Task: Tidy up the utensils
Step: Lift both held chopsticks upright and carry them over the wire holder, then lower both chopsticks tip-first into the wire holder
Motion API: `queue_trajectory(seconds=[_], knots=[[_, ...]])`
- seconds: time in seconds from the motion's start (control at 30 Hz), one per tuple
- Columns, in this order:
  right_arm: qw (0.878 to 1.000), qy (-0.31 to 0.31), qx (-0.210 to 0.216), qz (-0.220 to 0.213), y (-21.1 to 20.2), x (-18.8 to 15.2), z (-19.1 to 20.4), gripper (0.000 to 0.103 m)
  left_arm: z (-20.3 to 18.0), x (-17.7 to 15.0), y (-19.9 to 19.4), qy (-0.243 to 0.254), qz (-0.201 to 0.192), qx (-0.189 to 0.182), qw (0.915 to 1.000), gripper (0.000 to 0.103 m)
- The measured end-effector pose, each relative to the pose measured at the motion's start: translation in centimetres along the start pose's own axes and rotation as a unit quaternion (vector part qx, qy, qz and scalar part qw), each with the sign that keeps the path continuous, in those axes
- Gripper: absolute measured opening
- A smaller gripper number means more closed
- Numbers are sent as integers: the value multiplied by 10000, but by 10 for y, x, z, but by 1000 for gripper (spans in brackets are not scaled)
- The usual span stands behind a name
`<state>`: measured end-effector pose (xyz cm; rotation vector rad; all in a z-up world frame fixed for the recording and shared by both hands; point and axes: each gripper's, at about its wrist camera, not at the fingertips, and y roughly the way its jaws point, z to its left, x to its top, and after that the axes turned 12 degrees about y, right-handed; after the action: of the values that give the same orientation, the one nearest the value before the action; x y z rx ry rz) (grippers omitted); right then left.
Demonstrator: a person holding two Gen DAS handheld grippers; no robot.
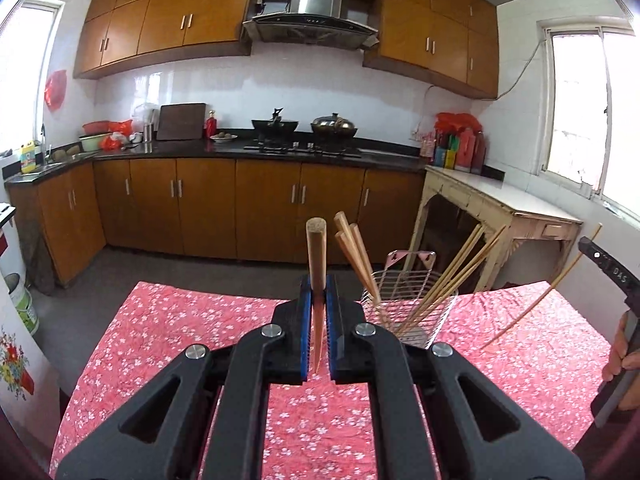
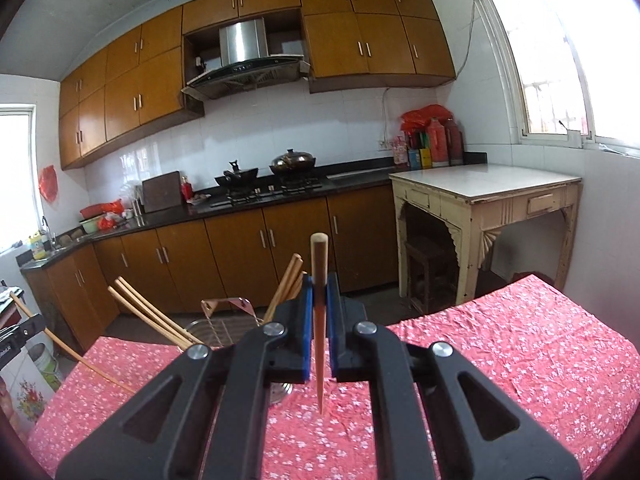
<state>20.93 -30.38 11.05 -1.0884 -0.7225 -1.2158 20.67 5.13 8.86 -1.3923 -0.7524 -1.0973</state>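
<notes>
My left gripper [image 1: 319, 285] is shut on a wooden chopstick [image 1: 316, 246] that stands upright between its blue pads, above the table's red floral cloth [image 1: 180, 340]. Just right of it sits a wire basket [image 1: 412, 300] with several chopsticks leaning out of it. At the right edge, a hand holds the right gripper [image 1: 600, 254] with a thin chopstick [image 1: 536, 304] slanting from it. In the right wrist view my right gripper [image 2: 319, 282] is shut on an upright chopstick [image 2: 319, 256]. The basket [image 2: 224, 326] lies to its left, partly hidden by the gripper.
A dark kitchen counter [image 1: 240, 152] with a stove and two woks runs along the far wall over brown cabinets. A cream side table [image 2: 488, 184] stands under the window on the right. Open floor lies between the clothed table [image 2: 520, 340] and the cabinets.
</notes>
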Motion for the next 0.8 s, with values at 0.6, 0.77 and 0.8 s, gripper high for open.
queue_trajectory(seconds=[0.6,0.77,0.8], knots=[[9938,260,1002,-411,-14,57,42,7,-39,81,-14,85,-738,-569,9956,6],[9919,289,1155,-434,8,69,60,7,-53,102,11,70,-876,-485,9950,6],[9918,287,1172,-416,14,70,64,7,-55,104,17,45,-852,-509,9951,6]])
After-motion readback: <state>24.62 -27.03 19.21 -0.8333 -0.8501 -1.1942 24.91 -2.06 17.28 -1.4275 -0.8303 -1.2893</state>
